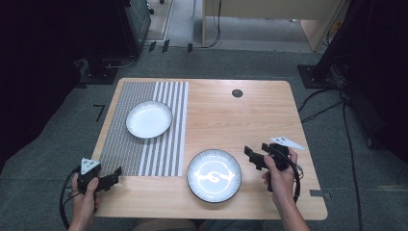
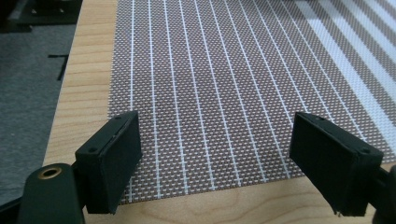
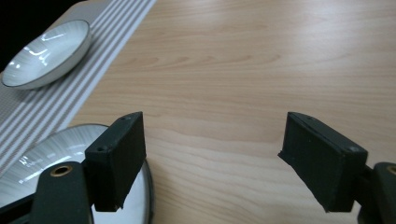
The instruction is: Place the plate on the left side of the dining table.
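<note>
From the high view, the near plate (image 1: 214,175) sat on the bare table (image 1: 250,110) just right of the striped mat (image 1: 144,130), with the right gripper (image 1: 251,158) just beside its right rim, jaws wide and empty. In the left gripper view, the left gripper (image 2: 215,163) gaped wide over the mat's near edge. In the right gripper view, that plate (image 3: 56,158) lay under the left-hand jaw, and the far plate (image 3: 46,53) rested on the mat.

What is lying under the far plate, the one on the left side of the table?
The far plate rests on a striped placemat. The mat's part beneath the plate is covered, so nothing there can be seen.
</note>
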`<act>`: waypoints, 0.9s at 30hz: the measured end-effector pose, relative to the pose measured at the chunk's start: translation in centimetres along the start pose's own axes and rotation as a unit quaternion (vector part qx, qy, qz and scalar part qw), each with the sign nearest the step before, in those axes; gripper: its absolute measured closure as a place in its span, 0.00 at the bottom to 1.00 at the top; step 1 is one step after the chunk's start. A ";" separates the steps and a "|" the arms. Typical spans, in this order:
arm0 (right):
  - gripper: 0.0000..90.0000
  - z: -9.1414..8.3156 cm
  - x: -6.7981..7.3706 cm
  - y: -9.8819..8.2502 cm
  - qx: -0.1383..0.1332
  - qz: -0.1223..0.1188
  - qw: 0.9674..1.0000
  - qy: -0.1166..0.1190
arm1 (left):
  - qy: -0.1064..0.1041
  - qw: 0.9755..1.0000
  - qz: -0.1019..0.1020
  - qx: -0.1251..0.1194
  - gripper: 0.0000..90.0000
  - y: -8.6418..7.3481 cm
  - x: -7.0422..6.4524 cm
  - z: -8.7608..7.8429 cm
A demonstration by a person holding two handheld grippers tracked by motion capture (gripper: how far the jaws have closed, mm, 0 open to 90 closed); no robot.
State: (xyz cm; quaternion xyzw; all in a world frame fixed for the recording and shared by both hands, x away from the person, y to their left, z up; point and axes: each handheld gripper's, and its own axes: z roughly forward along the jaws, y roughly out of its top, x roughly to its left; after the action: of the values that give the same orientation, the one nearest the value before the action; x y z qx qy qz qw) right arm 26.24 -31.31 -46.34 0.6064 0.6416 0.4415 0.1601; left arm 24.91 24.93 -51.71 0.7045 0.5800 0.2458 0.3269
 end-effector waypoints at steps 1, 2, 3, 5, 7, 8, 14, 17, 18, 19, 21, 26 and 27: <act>0.24 -0.2 -0.4 -0.3 0.000 0.002 1.000 -0.002 | 0.005 1.000 0.006 0.002 0.19 0.0 -0.1 0.0; 0.24 -0.4 -0.8 -0.6 0.001 0.003 1.000 -0.005 | 0.008 1.000 0.009 0.003 0.19 0.0 -0.2 0.1; 0.24 -0.6 -1.1 -0.8 0.002 0.002 1.000 -0.009 | 0.009 1.000 0.010 0.003 0.19 0.0 -0.3 0.1; 0.25 -1.0 -1.9 -1.3 0.003 0.004 1.000 -0.018 | 0.007 1.000 0.009 0.003 0.18 0.0 -0.2 0.1; 0.25 -1.4 -2.5 -1.7 0.002 0.009 1.000 -0.024 | 0.005 1.000 0.007 0.003 0.18 0.0 -0.1 0.0; 0.25 -1.6 -2.8 -1.9 0.002 0.012 1.000 -0.028 | 0.005 1.000 0.007 0.003 0.18 0.0 -0.1 0.0; 0.26 -2.8 -4.9 -3.1 -0.002 0.029 0.998 -0.051 | 0.007 1.000 0.009 0.003 0.18 0.0 -0.2 0.1; 0.26 -3.2 -5.8 -3.5 -0.006 0.037 0.997 -0.063 | 0.010 1.000 0.010 0.003 0.19 0.0 -0.3 0.1; 0.26 -3.4 -6.1 -3.6 -0.007 0.038 0.997 -0.068 | 0.010 1.000 0.010 0.003 0.19 0.0 -0.3 0.1; 0.26 -3.5 -6.3 -3.7 -0.008 0.038 0.997 -0.073 | 0.010 1.000 0.010 0.003 0.19 0.0 -0.3 0.1; 0.26 -3.8 -6.9 -3.9 -0.009 0.040 0.996 -0.080 | 0.010 1.000 0.010 0.003 0.19 0.0 -0.2 0.0; 0.25 -4.4 -8.1 -4.5 -0.003 0.047 0.994 -0.095 | 0.010 1.000 0.010 0.003 0.19 0.0 -0.2 0.1; 0.25 -4.6 -8.3 -4.7 -0.002 0.046 0.994 -0.098 | 0.010 1.000 0.010 0.003 0.19 0.0 -0.2 0.1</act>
State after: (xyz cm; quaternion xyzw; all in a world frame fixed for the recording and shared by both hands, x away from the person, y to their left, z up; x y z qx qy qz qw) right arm 21.63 -40.07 -50.07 0.6757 0.5930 0.3879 0.2029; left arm 24.89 24.69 -51.75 0.7085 0.5769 0.2544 0.3169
